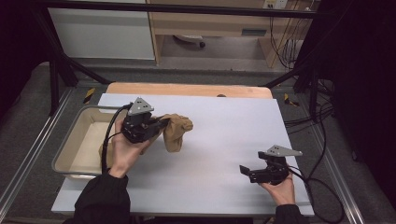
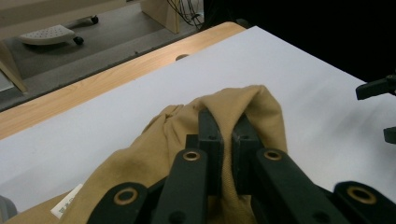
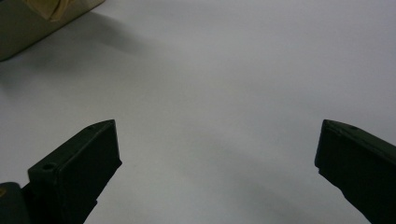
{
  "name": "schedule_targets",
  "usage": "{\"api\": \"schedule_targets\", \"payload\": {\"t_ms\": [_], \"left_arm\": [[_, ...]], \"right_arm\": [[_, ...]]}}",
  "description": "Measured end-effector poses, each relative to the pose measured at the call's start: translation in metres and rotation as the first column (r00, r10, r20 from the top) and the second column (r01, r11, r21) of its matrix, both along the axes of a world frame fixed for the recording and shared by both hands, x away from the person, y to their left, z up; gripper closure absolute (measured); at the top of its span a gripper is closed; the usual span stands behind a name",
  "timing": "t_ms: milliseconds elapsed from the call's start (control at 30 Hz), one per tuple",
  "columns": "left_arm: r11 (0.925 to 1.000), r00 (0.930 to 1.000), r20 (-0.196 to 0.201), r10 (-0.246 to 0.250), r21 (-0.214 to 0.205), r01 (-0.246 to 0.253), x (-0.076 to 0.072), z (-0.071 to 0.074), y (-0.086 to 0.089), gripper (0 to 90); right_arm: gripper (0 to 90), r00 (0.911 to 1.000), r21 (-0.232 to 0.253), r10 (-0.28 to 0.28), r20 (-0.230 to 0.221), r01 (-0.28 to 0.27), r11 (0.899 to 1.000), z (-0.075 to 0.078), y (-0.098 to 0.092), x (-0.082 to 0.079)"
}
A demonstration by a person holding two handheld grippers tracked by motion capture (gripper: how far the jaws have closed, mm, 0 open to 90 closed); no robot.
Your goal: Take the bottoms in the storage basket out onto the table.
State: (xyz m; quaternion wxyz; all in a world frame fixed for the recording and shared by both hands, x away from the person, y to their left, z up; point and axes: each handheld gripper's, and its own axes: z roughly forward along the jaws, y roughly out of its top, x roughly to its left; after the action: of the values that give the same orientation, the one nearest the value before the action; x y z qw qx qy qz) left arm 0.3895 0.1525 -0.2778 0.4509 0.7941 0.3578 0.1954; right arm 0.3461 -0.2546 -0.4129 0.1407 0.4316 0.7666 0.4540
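While the left gripper [image 1: 161, 123] has its jaws pinched together on a fold of tan cloth [image 1: 176, 132], the garment hangs from that pinch above the white table surface [image 1: 224, 140], its bulk drooping just past the jaw tips and a further length trailing back under the left hand [image 1: 122, 149] toward the shallow tray [image 1: 65, 161] at the table's left edge. In the left gripper view the two black jaws close on a ridge of the fabric, and a small white label [image 2: 67, 204] shows on the cloth low at the left. From the held cloth, the right gripper [image 1: 247, 171] lies well apart, down toward the near right corner, with its jaws spread wide and nothing between them; its own view looks across bare white sheet toward the tray's corner [image 3: 42, 23]. Any two-handed spreading of the cloth would, by my reckoning, require the right gripper to cross that open stretch leftward, and nothing stands in its path.
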Motion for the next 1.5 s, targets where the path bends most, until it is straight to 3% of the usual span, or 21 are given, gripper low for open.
{"api": "schedule_targets", "payload": {"t_ms": [1500], "left_arm": [[0.9968, 0.9968, -0.008, -0.080, 0.005, 0.080, 0.008, -0.005, -0.056, 85.4]], "right_arm": [[0.6, 1.0000, 0.002, 0.000, 0.001, 0.000, 1.000, 0.001, -0.001, -0.001]]}}
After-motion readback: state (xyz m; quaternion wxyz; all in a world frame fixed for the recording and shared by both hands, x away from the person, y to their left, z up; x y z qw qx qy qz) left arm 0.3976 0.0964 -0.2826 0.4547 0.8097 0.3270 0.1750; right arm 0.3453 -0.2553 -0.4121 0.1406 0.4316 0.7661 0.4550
